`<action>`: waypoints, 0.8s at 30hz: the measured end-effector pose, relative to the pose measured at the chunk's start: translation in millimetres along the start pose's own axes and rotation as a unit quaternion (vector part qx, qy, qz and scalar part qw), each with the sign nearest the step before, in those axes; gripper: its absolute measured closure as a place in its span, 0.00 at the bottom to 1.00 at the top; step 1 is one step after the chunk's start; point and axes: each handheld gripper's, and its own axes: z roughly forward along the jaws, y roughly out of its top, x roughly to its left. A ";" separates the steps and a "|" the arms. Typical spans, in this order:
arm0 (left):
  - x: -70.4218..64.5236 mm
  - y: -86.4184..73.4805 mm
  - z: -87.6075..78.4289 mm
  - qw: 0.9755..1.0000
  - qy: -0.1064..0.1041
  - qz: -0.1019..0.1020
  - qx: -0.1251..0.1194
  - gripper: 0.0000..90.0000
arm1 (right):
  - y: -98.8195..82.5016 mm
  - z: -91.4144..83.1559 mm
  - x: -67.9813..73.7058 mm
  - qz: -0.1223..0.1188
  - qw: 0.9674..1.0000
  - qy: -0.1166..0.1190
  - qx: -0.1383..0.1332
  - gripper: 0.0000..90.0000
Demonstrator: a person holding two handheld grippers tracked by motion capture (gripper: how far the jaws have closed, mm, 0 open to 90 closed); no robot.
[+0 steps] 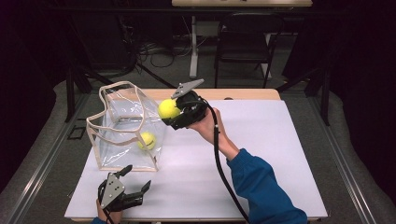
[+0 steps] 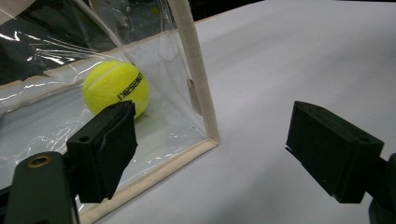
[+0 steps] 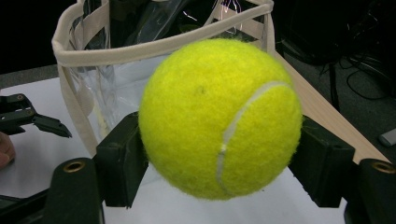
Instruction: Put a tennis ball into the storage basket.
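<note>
Above the clear bag, right gripper clamps a fuzzy yellow ball with a white seam; left gripper rests wide open, empty.

bag on table left | ball inside bag

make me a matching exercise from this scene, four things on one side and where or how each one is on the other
1. held tennis ball
2. second tennis ball
3. left gripper
4. clear bag

a. open, with nothing between its fingers
b. standing on the white board
c. clamped in the right gripper
d. lying inside the bag

Pairs: 1-c, 2-d, 3-a, 4-b
</note>
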 end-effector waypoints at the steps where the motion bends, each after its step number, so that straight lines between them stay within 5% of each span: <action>1: 0.0 0.0 -0.1 1.000 0.000 0.000 0.000 0.18 | 1.3 -0.2 -0.2 0.001 1.000 0.000 -0.002 0.29; 24: 0.1 0.1 -1.2 1.000 0.000 0.001 -0.002 0.18 | 26.1 4.7 5.0 -0.018 1.000 0.002 -0.005 0.29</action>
